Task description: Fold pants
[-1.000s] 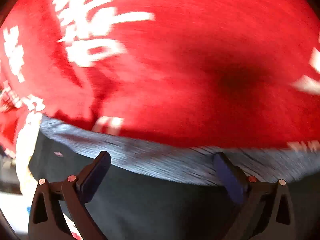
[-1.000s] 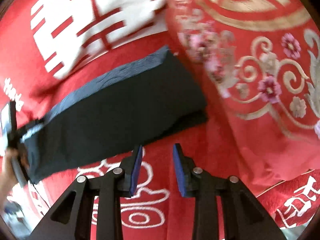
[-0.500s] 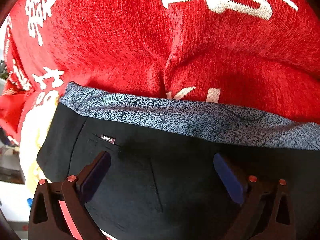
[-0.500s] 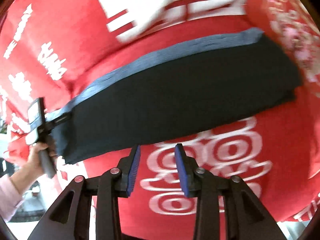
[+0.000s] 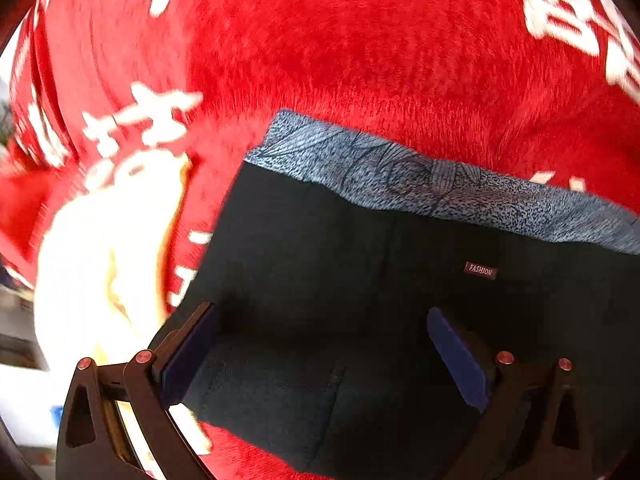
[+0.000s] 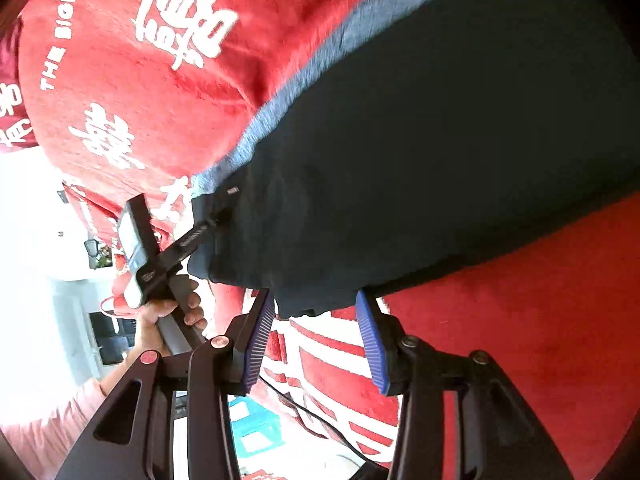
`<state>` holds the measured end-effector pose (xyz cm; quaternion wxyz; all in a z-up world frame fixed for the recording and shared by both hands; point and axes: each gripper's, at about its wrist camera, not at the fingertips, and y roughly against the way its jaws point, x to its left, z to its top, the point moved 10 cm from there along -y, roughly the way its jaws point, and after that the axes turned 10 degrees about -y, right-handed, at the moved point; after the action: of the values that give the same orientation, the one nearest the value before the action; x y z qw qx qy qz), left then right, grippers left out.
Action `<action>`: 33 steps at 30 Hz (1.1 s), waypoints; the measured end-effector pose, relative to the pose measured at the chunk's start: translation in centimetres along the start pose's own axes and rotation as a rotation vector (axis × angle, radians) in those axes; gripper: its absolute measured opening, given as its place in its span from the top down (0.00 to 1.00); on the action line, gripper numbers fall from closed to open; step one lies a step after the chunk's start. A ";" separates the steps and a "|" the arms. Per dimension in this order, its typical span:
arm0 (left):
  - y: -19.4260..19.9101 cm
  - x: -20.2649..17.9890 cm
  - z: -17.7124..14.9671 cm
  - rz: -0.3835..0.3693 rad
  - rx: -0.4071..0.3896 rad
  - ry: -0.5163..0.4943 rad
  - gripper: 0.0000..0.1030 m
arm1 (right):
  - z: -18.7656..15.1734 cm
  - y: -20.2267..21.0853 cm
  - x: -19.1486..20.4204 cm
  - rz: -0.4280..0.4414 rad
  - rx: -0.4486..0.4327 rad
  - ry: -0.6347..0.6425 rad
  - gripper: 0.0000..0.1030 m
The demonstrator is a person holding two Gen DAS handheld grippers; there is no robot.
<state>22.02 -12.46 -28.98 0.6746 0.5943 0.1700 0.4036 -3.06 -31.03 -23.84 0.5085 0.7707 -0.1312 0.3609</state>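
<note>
The dark pants (image 5: 360,264) lie folded on a red blanket (image 5: 360,60), with a blue-grey patterned waistband (image 5: 420,176) along the far edge and a small "FASHION" label. My left gripper (image 5: 320,344) is open, its fingers spread over the pants' near left corner. In the right wrist view the pants (image 6: 420,152) fill the upper right. My right gripper (image 6: 316,336) is open, its tips at the pants' near edge. The left gripper (image 6: 216,220) shows there too, at the pants' left end, held by a hand.
The red blanket (image 6: 140,60) with white characters covers the whole surface. Its edge falls away at the left, where a bright room and a blue item on the floor (image 6: 256,428) show. A pale cream patch (image 5: 104,264) lies left of the pants.
The left gripper has shifted toward the pants' left corner. The right gripper has swung left and come up to the pants' near edge, its jaws opened wider.
</note>
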 end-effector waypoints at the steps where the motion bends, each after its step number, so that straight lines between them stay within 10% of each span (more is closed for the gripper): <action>1: -0.2 0.1 0.0 -0.012 -0.001 0.009 0.00 | -0.2 -0.3 0.0 -0.004 0.005 -0.001 0.55; 11: -1.2 1.9 0.3 -0.073 -0.025 -0.002 0.00 | 2.1 -0.6 0.1 0.048 -0.034 -0.110 0.57; 13: -1.2 1.8 0.5 -0.078 -0.021 -0.012 0.00 | 2.5 -0.5 -0.5 0.006 -0.028 -0.147 0.89; 26: 0.2 0.6 0.3 -0.042 -0.003 -0.082 0.00 | -0.3 1.5 -1.7 -0.215 -0.063 0.040 0.79; 33: 7.6 -10.9 -2.0 -0.230 -0.095 -0.242 0.00 | 3.3 7.2 -0.1 -0.396 -0.238 0.239 0.78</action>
<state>11.25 -19.48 -25.10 0.7591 0.5826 0.1354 0.2568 -5.85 -37.17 -19.65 0.6682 0.6681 0.0416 0.3248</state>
